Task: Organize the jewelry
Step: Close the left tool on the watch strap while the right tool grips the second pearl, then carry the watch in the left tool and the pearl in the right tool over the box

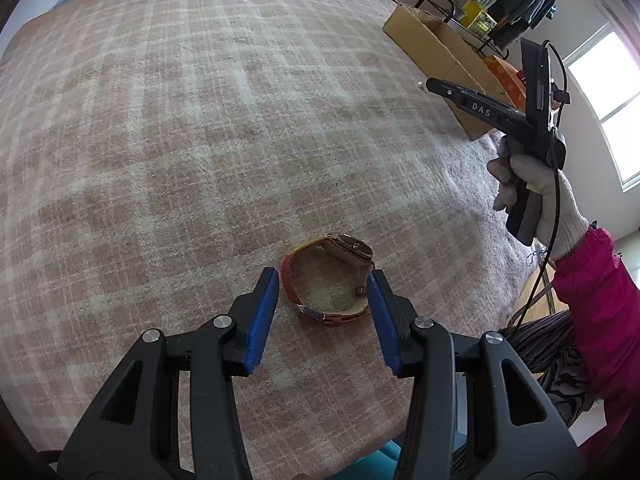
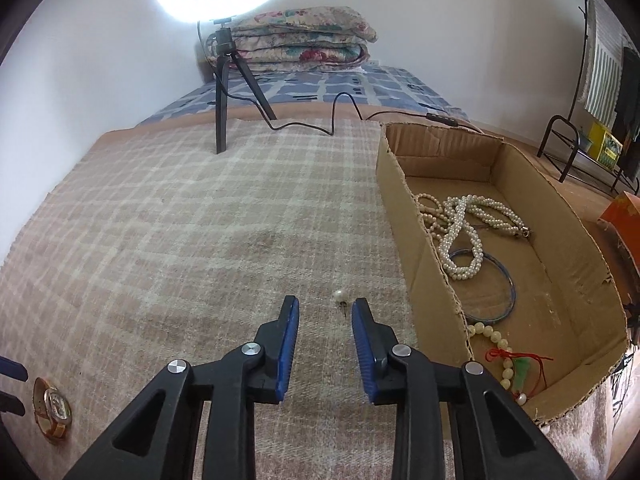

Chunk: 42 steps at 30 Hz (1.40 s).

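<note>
A wristwatch (image 1: 332, 276) with a brown-orange strap lies on the plaid blanket; it also shows in the right wrist view (image 2: 53, 408) at the far left. My left gripper (image 1: 323, 280) is open, its blue pads either side of the watch, just above it. My right gripper (image 2: 325, 306) is open and empty over the blanket, seen from the left wrist view (image 1: 436, 84) held high at the right. A pearl stud earring (image 2: 340, 297) lies just ahead of its fingertips. A cardboard box (image 2: 404, 216) at the right holds pearl necklaces (image 2: 460, 220), a blue bangle (image 2: 504, 300) and a bead bracelet (image 2: 502, 350).
A ring light on a black tripod (image 2: 222, 92) stands at the far end of the blanket, its cable (image 2: 320, 120) trailing to the right. Folded quilts (image 2: 304, 40) lie at the back wall. A metal rack (image 2: 576, 144) stands far right.
</note>
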Tool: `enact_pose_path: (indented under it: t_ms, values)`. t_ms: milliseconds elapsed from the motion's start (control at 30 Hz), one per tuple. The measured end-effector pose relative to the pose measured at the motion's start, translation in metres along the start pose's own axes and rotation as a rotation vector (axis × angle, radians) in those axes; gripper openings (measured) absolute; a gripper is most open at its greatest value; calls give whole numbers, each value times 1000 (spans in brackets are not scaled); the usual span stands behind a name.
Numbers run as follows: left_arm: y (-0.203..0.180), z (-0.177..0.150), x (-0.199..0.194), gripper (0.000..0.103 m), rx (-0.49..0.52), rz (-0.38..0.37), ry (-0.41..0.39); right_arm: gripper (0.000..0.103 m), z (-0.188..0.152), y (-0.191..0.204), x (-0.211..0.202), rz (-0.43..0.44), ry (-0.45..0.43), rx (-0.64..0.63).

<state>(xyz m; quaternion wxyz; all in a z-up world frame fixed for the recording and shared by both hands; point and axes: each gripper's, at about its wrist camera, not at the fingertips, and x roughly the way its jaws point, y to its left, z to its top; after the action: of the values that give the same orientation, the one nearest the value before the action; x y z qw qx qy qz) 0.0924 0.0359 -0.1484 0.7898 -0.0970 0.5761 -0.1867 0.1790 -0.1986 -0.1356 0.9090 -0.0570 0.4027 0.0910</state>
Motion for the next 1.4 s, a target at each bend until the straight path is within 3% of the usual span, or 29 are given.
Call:
enact_pose_path:
  t_ms: [267, 333, 433, 700, 900, 1067, 1167, 1400]
  values:
    - [3, 2, 11, 47, -4, 5, 30, 24, 3, 5, 15, -48, 1, -22]
    - [2, 3, 14, 41, 0, 5, 37, 24, 3, 7, 19, -65, 7, -30]
    - [1, 5, 19, 41, -2, 5, 44, 24, 2, 9, 24, -89, 17, -44]
    - [7, 5, 26, 41, -17, 13, 65, 24, 3, 8, 36, -86, 42, -43]
    - [6, 5, 34, 38, -10, 34, 76, 15, 2, 6, 38, -75, 51, -22]
    - [8, 6, 35, 27, -9, 59, 71, 7, 1, 4, 37, -69, 52, -13]
    - [11, 6, 34, 12, -9, 79, 60, 7, 0, 4, 37, -71, 51, -13]
    - [17, 5, 29, 7, -17, 80, 40, 6, 0, 3, 33, -66, 47, -8]
